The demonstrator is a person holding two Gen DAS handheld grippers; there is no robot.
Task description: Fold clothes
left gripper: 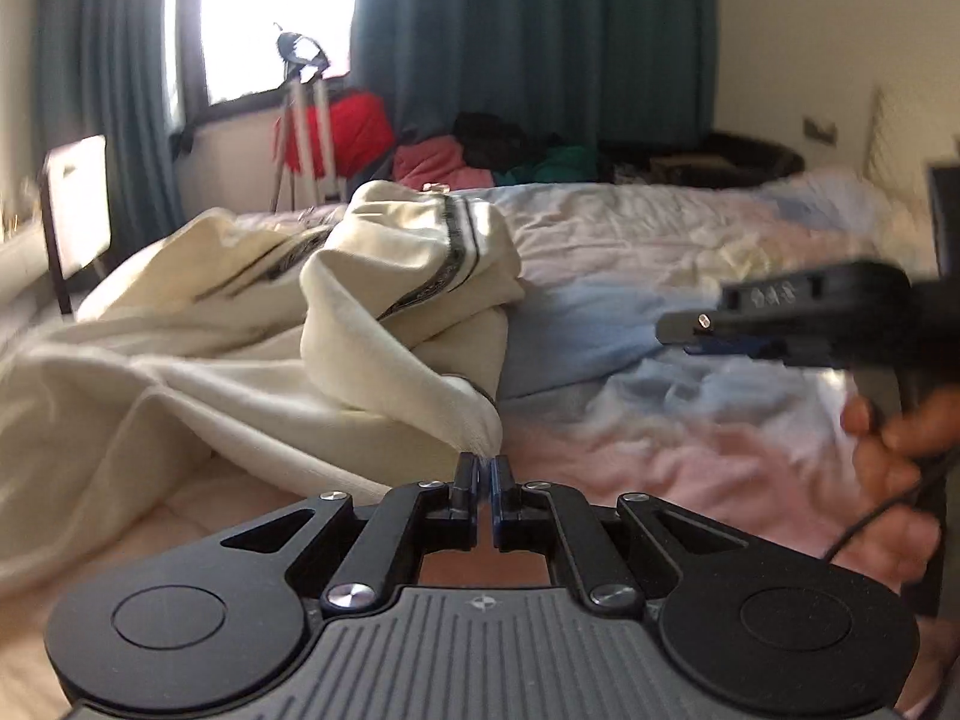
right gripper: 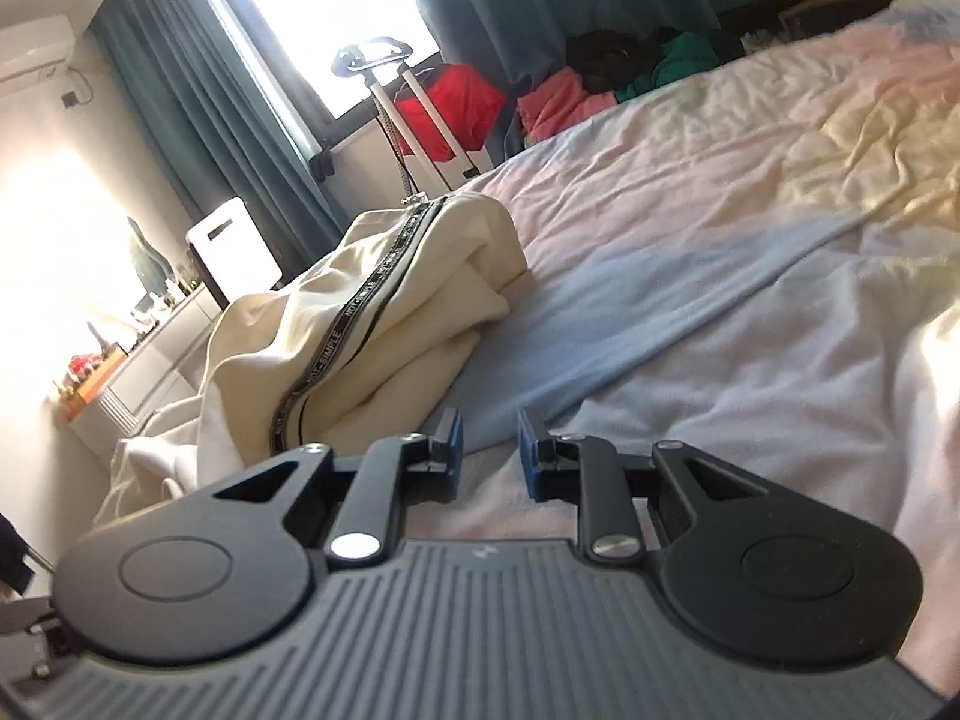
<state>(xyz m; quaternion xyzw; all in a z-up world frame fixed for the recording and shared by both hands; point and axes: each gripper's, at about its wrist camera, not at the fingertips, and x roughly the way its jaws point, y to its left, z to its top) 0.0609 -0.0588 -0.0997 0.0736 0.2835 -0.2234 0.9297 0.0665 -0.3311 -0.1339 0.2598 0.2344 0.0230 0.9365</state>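
Left wrist view first: the left gripper (left gripper: 482, 471) has its fingers pressed nearly together on a pinched point of the cream garment (left gripper: 384, 276), which rises from the grip and spreads in a rumpled heap to the left and beyond on the bed (left gripper: 630, 222). To the right of the garment, the right gripper (left gripper: 708, 330) is seen from the side, held level above the bed, with the person's right hand (left gripper: 894, 444) wrapped round its handle; the blur hides its fingers in this view.

From the right wrist camera, the right gripper (right gripper: 489, 438) has a clear gap between its blue pads and nothing between them. It sits low over the bed (right gripper: 690, 276), tilted, just right of the garment (right gripper: 384, 300). A black tape down the garment's seam reads "NOT SIMPLE". Beyond the garment stand a red bag (right gripper: 462, 105), a pile of pink, black and green clothes (right gripper: 606, 81), teal curtains (right gripper: 198, 90) and a bright window (right gripper: 336, 6).
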